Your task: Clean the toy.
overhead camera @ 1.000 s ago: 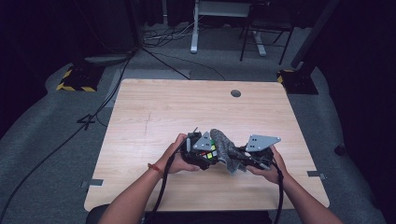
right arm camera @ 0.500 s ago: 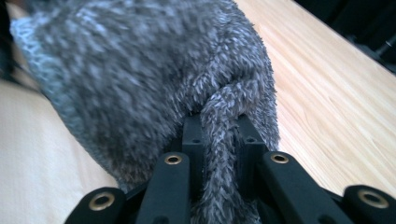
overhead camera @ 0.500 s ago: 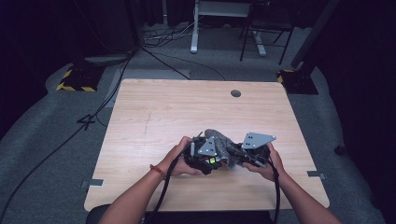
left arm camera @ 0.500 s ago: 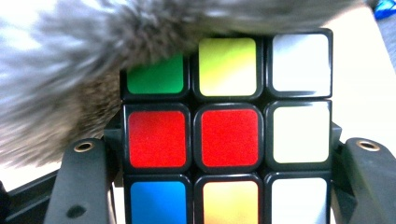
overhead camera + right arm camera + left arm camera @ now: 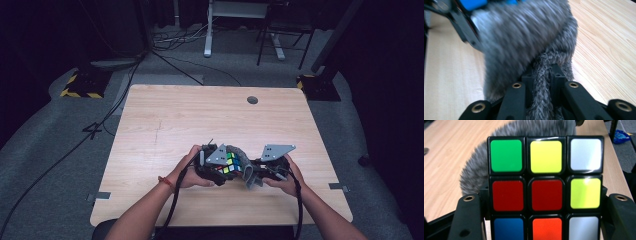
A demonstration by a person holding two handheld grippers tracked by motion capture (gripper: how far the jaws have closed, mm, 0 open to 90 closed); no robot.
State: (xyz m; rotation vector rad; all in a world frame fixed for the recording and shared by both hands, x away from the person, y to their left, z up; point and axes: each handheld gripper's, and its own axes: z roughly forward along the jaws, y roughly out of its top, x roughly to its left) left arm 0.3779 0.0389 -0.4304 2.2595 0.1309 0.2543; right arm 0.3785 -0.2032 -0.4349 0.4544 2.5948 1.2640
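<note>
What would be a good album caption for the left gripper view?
Black left gripper clamps a scrambled colourful puzzle cube before a fuzzy grey cloth on a wooden table.

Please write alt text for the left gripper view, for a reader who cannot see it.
A scrambled puzzle cube is clamped between the two black jaws of the left gripper, its face showing green, yellow, white, red, blue and orange squares. Behind it lies a fuzzy grey cloth on a light wooden table.

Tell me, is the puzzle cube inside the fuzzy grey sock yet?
Not inside: the cube sits bare between the left tool's jaws, the grey sock behind it.
</note>
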